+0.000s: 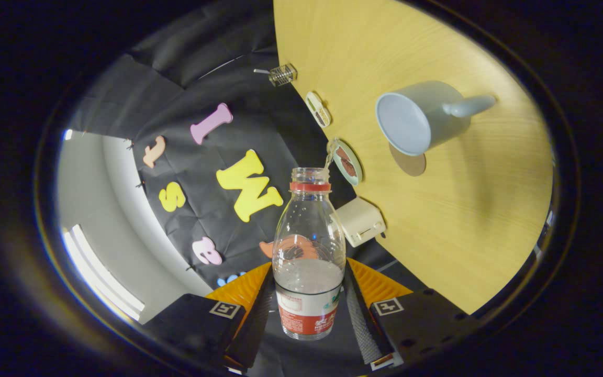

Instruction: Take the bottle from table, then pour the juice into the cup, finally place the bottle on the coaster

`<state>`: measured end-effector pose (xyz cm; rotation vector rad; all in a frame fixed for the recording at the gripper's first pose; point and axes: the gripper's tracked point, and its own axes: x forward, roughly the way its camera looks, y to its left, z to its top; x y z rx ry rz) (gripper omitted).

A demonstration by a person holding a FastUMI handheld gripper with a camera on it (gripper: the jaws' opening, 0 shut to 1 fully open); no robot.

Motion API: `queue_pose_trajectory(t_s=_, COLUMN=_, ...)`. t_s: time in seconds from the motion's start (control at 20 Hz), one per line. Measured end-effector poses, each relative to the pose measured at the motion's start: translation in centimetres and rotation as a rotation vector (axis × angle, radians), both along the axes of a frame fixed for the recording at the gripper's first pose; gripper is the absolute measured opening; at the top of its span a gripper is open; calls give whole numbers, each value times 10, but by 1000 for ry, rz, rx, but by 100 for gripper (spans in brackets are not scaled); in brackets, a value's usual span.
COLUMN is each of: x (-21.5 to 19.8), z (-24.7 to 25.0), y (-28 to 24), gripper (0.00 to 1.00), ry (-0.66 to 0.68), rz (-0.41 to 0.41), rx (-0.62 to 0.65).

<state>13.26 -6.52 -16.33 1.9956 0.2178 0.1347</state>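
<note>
I hold the bottle point(309, 251) between my two fingers point(360, 309); both of them press on its lower part, one on each side, so my gripper point(309, 314) is clamped on it. The bottle is clear plastic with a red ring at the neck and a red and white label near its base, and it has no cap on its mouth. A pale, cloudy liquid sits in its lower part, and the upper part looks empty with small drops on the inside. The whole view is turned, so the wooden table point(437, 220) stands to one side of the bottle and not below it. Beyond the bottle's mouth the grey-blue cup point(422, 118) stands on the table, its opening facing me and its handle pointing away. A round brown coaster point(409, 161) lies just beside the cup, partly hidden under it. I cannot tell if any juice is in the cup.
</note>
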Motion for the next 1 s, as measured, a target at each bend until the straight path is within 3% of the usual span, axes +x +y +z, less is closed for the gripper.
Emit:
queue_pose_trajectory(t_s=0.6, x=3, z=29, y=-13, gripper=77, ry=-47, rz=58, rx=-550)
queue_pose_trajectory(t_s=0.8, x=-1, z=50, y=-21, gripper=77, ry=-87, rz=65, rx=-861)
queue_pose_trajectory(t_s=1.0, x=-1, z=57, y=-29, gripper=78, ry=-103, rz=66, rx=-1293)
